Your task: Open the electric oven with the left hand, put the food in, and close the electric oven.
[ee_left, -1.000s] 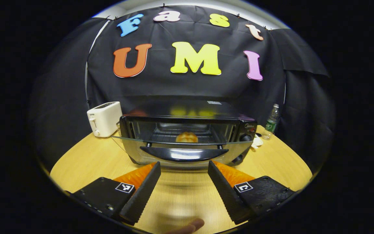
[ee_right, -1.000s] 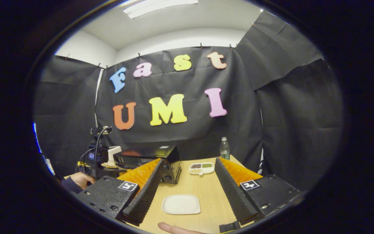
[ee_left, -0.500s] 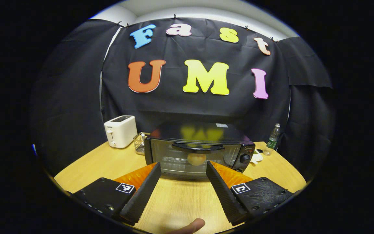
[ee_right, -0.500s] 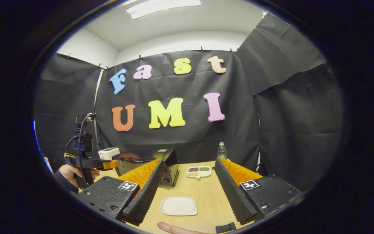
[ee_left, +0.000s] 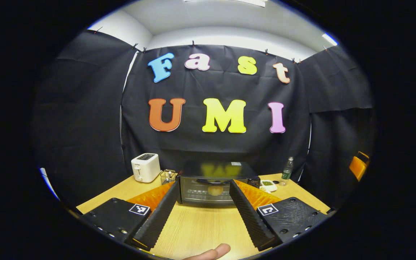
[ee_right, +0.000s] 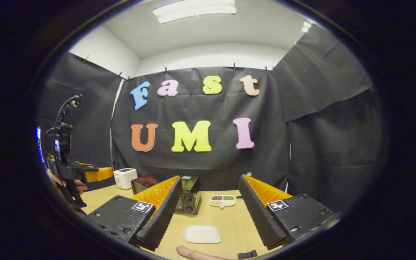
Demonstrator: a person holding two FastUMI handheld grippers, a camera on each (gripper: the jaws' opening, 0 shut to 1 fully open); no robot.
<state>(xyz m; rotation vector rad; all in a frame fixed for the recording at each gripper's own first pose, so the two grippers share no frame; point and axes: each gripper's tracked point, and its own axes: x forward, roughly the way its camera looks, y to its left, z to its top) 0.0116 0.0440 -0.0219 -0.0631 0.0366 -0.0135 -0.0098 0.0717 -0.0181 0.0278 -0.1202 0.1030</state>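
Oven (ee_left: 213, 187) centre frame, door closed, food (ee_left: 213, 190) inside behind glass; task looks complete. Left gripper (ee_left: 202, 213) fingers apart, empty, well clear of oven. Right gripper (ee_right: 211, 216) apart, empty, above white plate (ee_right: 201, 234)

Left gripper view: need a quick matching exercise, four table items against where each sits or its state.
Things:
1. oven
2. toaster
3. water bottle
4. food

Places or states:
A. far left on the table
B. behind the oven's glass door
C. right of the oven, by the wall
D. door shut, centre of the table

Pairs: 1-D, 2-A, 3-C, 4-B
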